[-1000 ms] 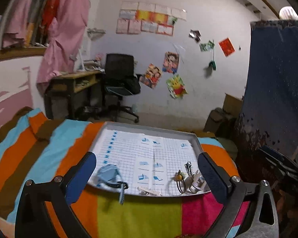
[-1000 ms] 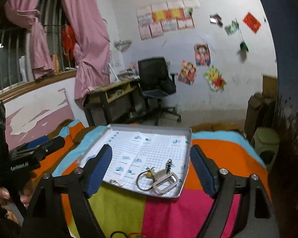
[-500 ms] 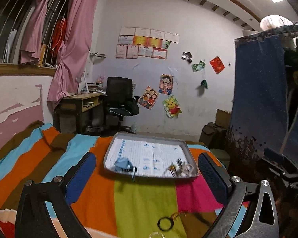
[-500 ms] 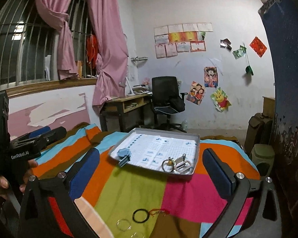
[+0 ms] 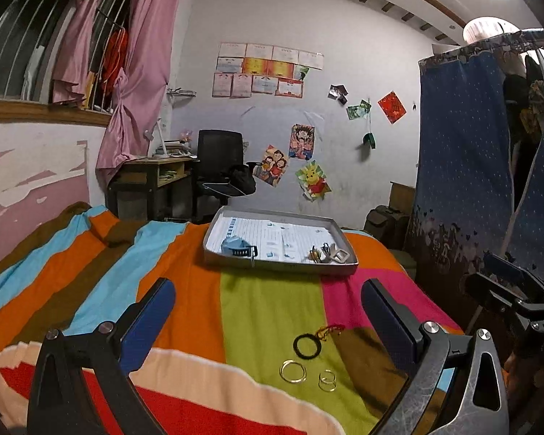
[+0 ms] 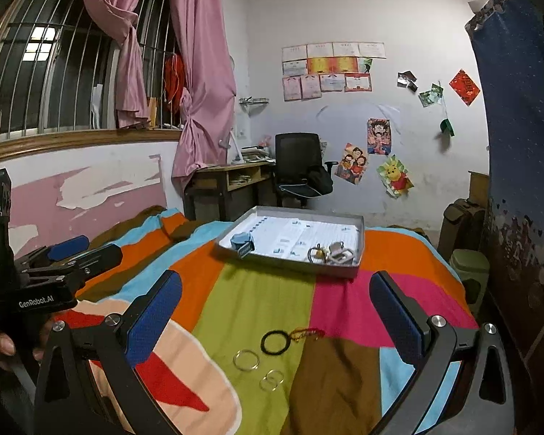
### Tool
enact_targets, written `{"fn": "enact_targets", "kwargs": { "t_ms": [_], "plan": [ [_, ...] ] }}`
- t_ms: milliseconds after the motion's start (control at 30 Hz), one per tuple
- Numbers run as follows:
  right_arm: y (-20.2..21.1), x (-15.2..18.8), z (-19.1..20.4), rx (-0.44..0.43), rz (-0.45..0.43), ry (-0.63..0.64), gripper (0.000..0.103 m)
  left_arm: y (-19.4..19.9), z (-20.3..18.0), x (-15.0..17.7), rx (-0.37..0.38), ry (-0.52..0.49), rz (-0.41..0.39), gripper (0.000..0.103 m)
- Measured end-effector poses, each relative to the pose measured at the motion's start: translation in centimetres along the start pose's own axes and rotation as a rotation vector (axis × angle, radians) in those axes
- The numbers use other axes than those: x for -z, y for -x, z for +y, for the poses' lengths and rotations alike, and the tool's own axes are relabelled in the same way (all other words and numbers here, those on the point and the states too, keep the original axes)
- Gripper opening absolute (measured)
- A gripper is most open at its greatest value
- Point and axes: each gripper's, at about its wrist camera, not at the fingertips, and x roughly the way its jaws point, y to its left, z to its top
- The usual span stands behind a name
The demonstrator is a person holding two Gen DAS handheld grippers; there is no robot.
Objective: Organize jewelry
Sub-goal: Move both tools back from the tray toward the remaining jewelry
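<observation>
A grey tray (image 5: 279,265) (image 6: 290,262) lined with grid paper lies on the striped bedspread. In it sit a blue watch (image 5: 237,247) (image 6: 241,242) at the left and a cluster of rings and clasps (image 5: 330,253) (image 6: 332,253) at the right. Nearer me on the blanket lie a black ring with a red cord (image 5: 308,345) (image 6: 275,342), a gold ring (image 5: 292,370) (image 6: 246,359) and a smaller double ring (image 5: 326,380) (image 6: 271,379). My left gripper (image 5: 268,311) and right gripper (image 6: 275,308) both hover open above the blanket, holding nothing.
The bedspread (image 5: 264,304) covers the whole bed. Behind it stand a wooden desk (image 5: 152,174) and a black office chair (image 5: 219,166). A blue curtain (image 5: 464,166) hangs at the right. The left gripper's body and a hand (image 6: 3,344) show at the left in the right wrist view.
Both grippers have drawn back and up from the tray, which now looks smaller and farther. The loose rings on the blanket have come into view in front of the fingers.
</observation>
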Motion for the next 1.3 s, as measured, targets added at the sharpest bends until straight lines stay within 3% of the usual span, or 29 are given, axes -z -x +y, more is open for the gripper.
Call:
{"fn": "enact_targets", "kwargs": {
  "t_ms": [167, 267, 600, 767, 967, 1300],
  "plan": [
    [0.9, 2.3, 0.7, 0.042, -0.011, 0.007, 0.102, 0.6, 0.1, 2.3, -0.014, -0.004, -0.005, 0.103],
    [1.0, 3.4, 0.8, 0.056, 0.009, 0.008, 0.102, 0.3, 0.5, 3.6, -0.021, -0.008, 0.031, 0.103],
    [-0.8, 7.7, -1.4, 0.100, 0.136, -0.073, 0.102, -1.9, 1.3, 6.2, -0.030, -0.012, 0.145, 0.103],
    [-2.0, 7.6, -2.2, 0.104, 0.145, -0.091, 0.102, -2.9, 1.2, 6.1, -0.034, -0.017, 0.166, 0.103],
    [-3.9, 5.5, -2.8, 0.107, 0.095, -0.080, 0.102, -5.0, 1.3, 5.2, -0.043, -0.009, 0.158, 0.103],
    [-8.9, 2.8, -4.1, 0.110, 0.047, -0.046, 0.102, -10.5, 1.2, 3.7, -0.051, 0.007, 0.136, 0.103]
  ]
}}
